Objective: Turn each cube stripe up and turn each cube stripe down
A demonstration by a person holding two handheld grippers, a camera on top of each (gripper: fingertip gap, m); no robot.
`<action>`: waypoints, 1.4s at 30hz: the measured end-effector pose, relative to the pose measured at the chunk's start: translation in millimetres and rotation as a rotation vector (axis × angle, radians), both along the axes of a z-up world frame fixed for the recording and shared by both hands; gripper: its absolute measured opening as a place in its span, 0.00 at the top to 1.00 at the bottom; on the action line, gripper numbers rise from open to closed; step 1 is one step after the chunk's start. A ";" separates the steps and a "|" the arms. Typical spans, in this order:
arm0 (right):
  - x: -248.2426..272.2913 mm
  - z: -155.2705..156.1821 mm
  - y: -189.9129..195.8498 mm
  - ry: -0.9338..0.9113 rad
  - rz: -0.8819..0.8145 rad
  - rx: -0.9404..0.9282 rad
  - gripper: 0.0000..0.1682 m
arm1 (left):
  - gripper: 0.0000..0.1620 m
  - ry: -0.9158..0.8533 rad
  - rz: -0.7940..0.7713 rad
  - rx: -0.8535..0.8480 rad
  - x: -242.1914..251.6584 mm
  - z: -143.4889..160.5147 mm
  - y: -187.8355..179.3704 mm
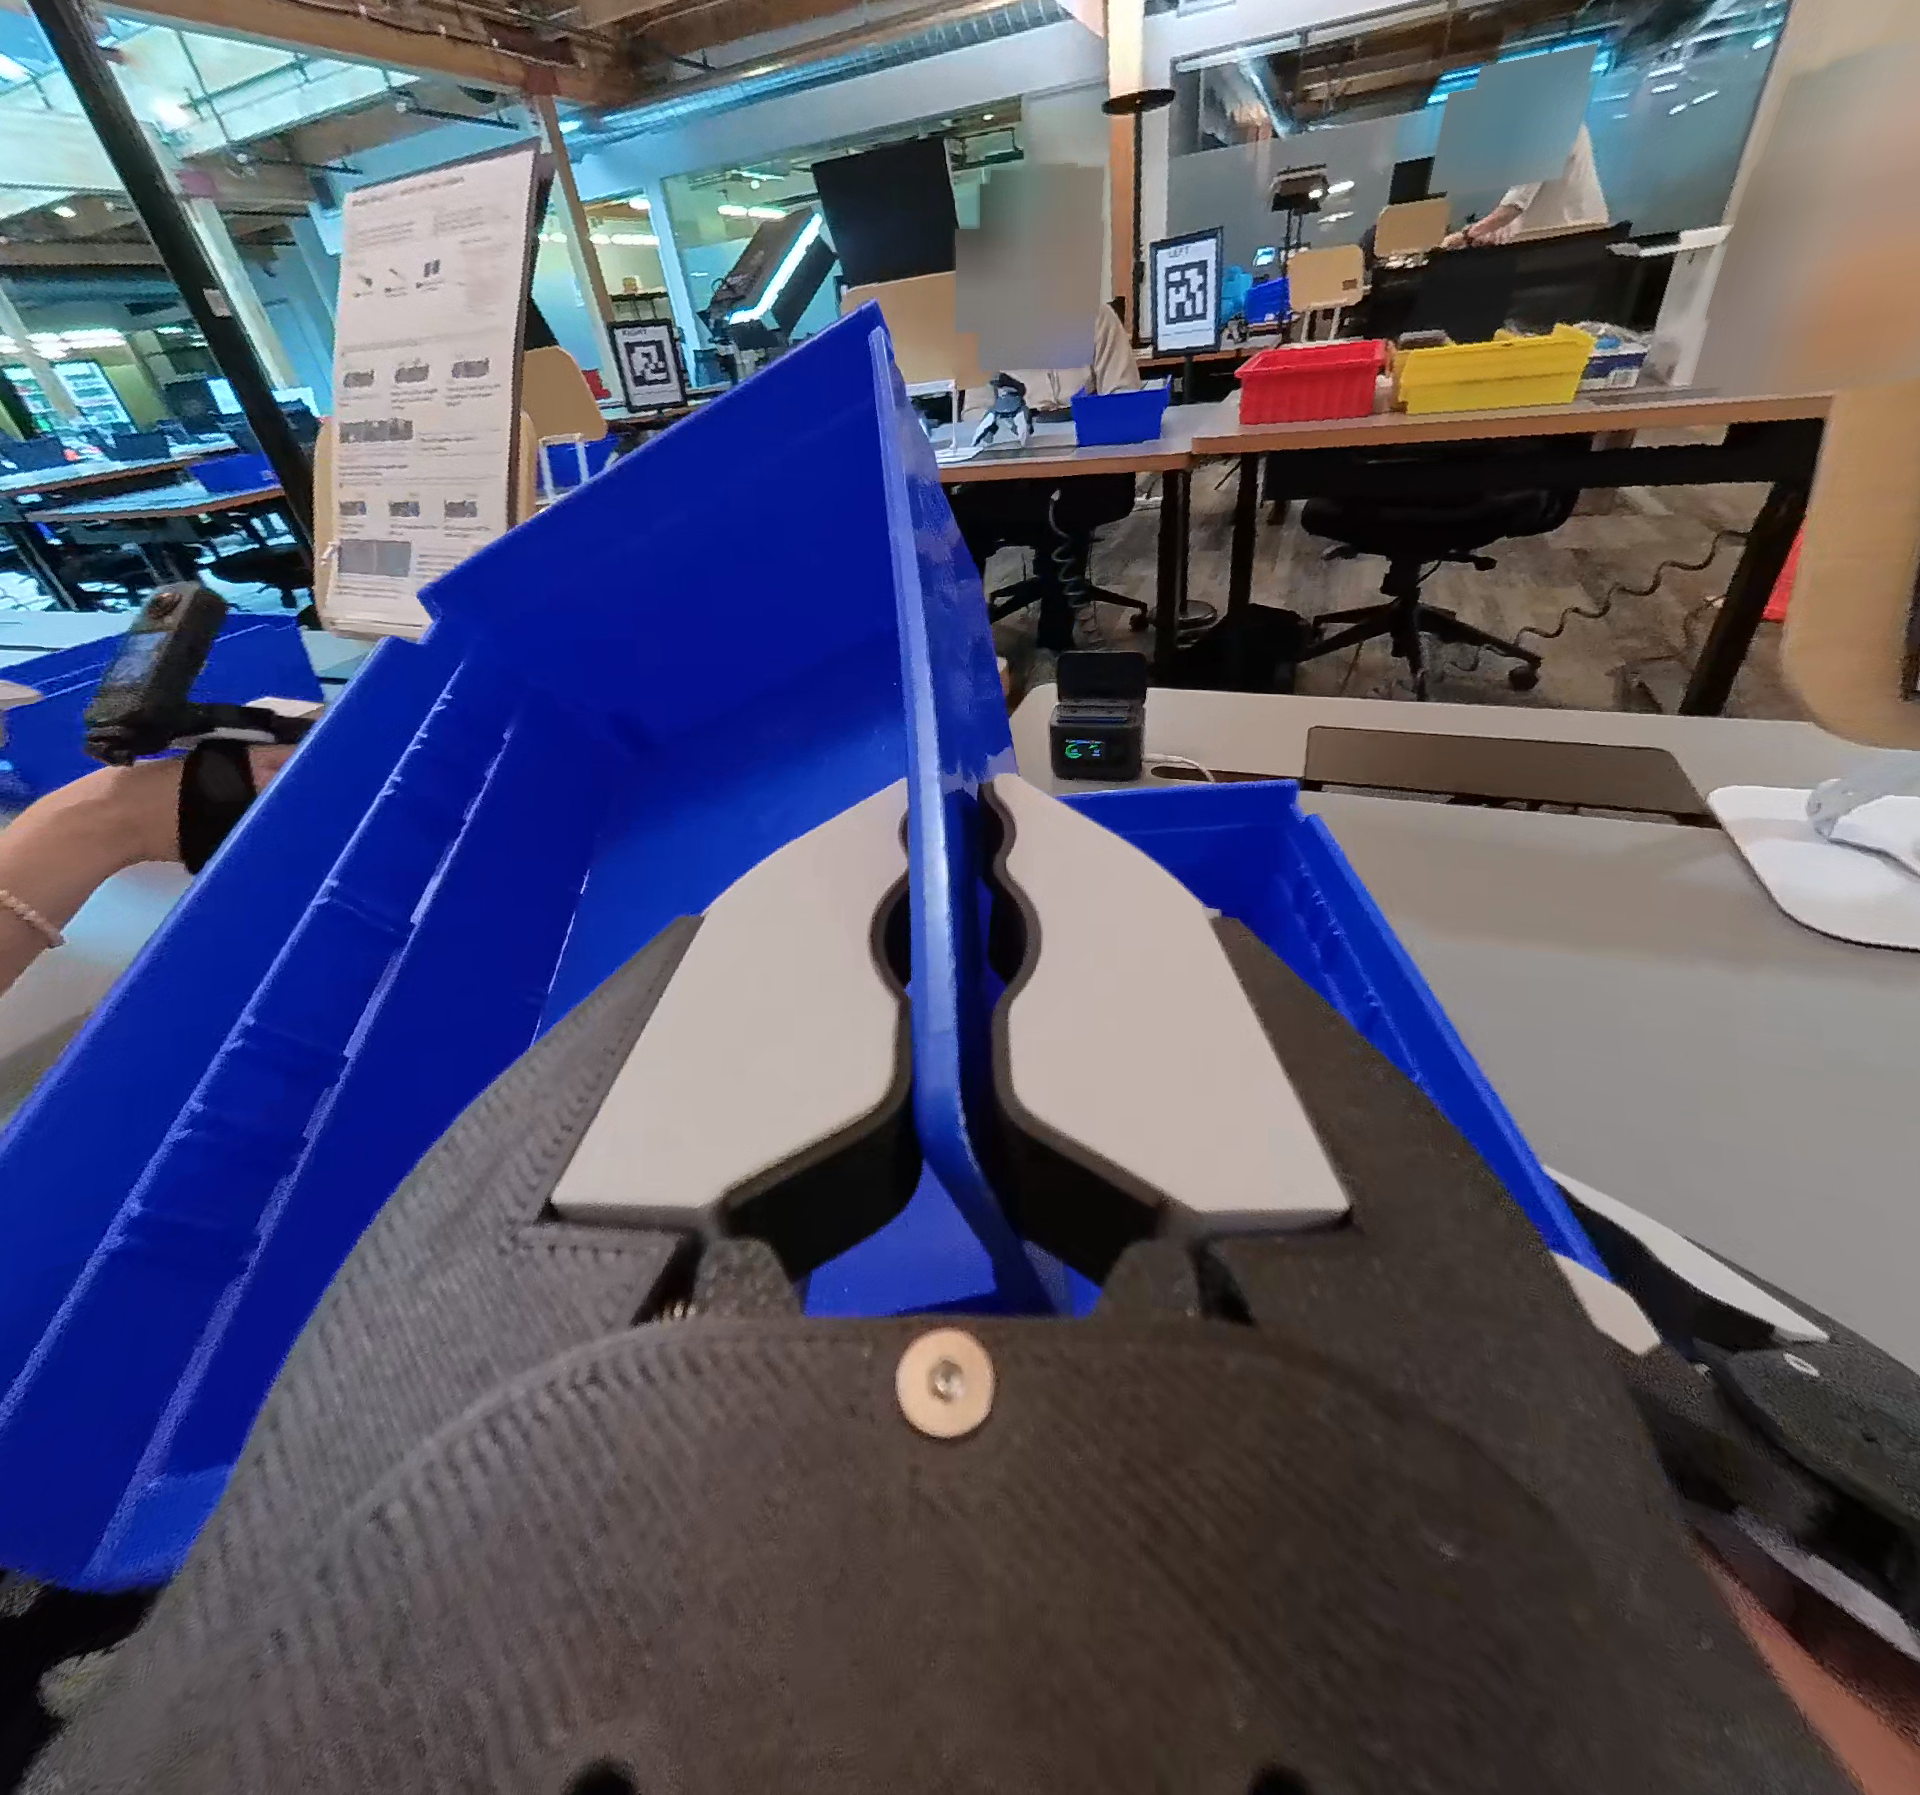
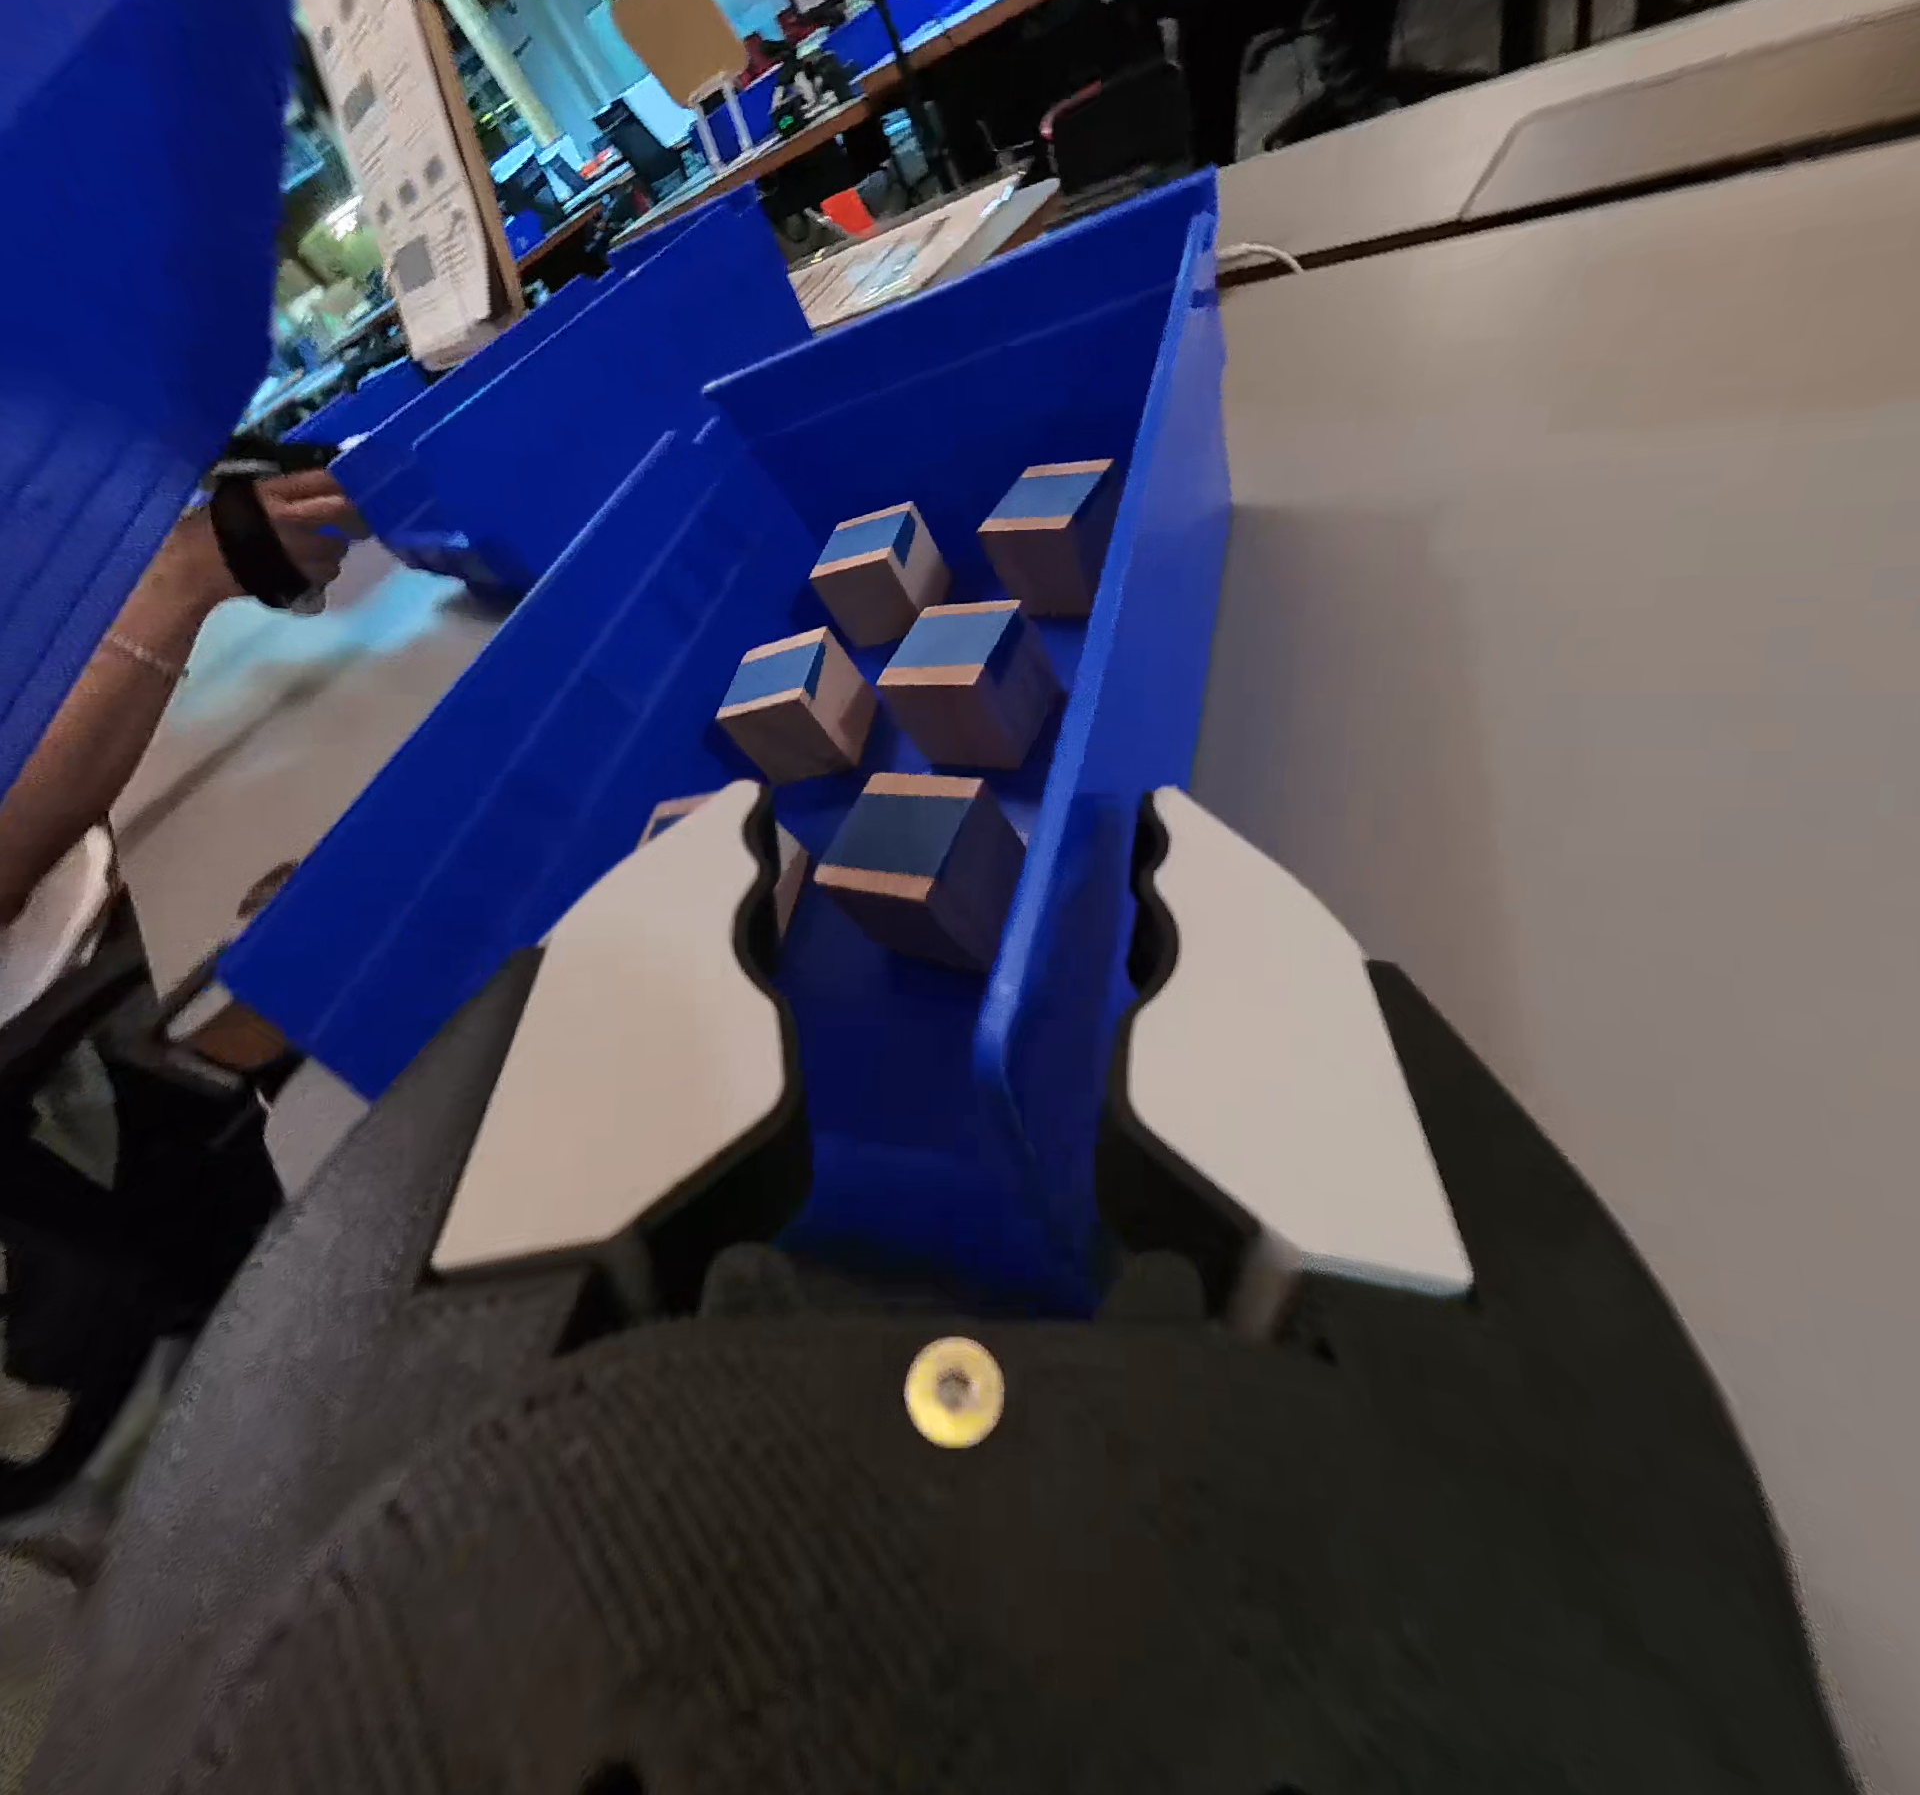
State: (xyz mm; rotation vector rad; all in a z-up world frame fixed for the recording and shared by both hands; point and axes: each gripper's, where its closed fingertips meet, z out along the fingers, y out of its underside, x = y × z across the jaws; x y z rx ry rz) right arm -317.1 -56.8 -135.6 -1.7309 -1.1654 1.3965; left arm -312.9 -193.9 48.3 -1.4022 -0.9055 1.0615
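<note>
You have five wooden cubes in full view in the blue bin (image 2: 1164,540), each with a blue stripe on top: the nearest cube (image 2: 914,862), a middle cube (image 2: 961,680), a left cube (image 2: 795,701), a far-left cube (image 2: 878,566) and a far-right cube (image 2: 1049,530). A sixth cube (image 2: 675,815) peeks out behind a finger, so count six.

In the left wrist view you see one red bin (image 1: 1311,381), one yellow bin (image 1: 1491,372), two black-and-white marker boards, a near one (image 1: 649,363) and a far one (image 1: 1185,293), and one small black charging case (image 1: 1096,722).
</note>
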 end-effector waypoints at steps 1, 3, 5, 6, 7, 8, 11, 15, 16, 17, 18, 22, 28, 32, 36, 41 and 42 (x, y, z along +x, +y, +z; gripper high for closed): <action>6.7 4.4 3.0 0.012 0.021 0.028 0.59 | 0.97 0.002 -0.014 0.004 2.4 2.1 4.4; 22.7 16.4 11.8 0.032 0.073 0.056 0.58 | 0.97 0.011 -0.049 0.002 8.4 7.1 17.9; 41.8 33.4 26.4 0.061 0.126 0.070 0.56 | 0.97 0.023 -0.099 -0.005 17.2 12.5 38.2; 52.6 43.0 33.7 0.083 0.168 0.083 0.58 | 0.97 0.028 -0.129 -0.010 22.8 14.9 50.9; 63.8 51.1 41.0 0.101 0.222 0.112 0.60 | 0.97 0.032 -0.161 -0.022 29.2 16.9 65.1; 75.3 55.5 50.6 0.105 0.268 0.156 0.62 | 0.97 0.036 -0.194 -0.036 36.5 18.5 80.8; 112.3 56.3 92.9 0.092 0.336 0.283 0.61 | 0.98 0.059 -0.299 -0.069 63.5 21.0 132.8; 167.8 56.3 167.2 0.098 0.265 0.338 0.62 | 0.98 0.079 -0.470 -0.090 109.5 14.5 204.4; 183.0 56.2 186.5 0.100 0.240 0.354 0.62 | 0.98 0.087 -0.520 -0.086 123.1 12.1 221.8; 198.4 55.8 207.1 0.099 0.203 0.373 0.62 | 0.98 0.096 -0.569 -0.083 137.2 9.5 238.8; 214.2 54.5 227.2 0.094 0.167 0.388 0.62 | 0.97 0.088 -0.614 -0.101 150.6 3.0 255.8; 272.0 48.9 281.7 0.100 0.055 0.297 0.67 | 0.97 0.008 -0.803 -0.117 201.7 -37.2 322.3; 327.0 44.1 333.3 0.103 -0.135 0.105 0.67 | 0.98 -0.078 -1.007 -0.180 271.9 -103.7 396.0; 350.9 29.7 351.8 0.106 -0.227 -0.002 0.66 | 0.97 -0.101 -1.112 -0.209 307.2 -130.8 430.4; 368.7 30.8 356.4 0.142 -0.265 -0.081 0.65 | 0.97 -0.021 -1.189 -0.265 334.0 -151.3 453.4; 378.2 35.1 347.8 0.157 -0.286 -0.012 0.69 | 0.97 0.074 -1.230 -0.309 346.0 -175.7 468.8; 377.7 35.2 344.3 0.154 -0.283 0.006 0.69 | 0.97 0.081 -1.237 -0.328 346.9 -179.8 470.4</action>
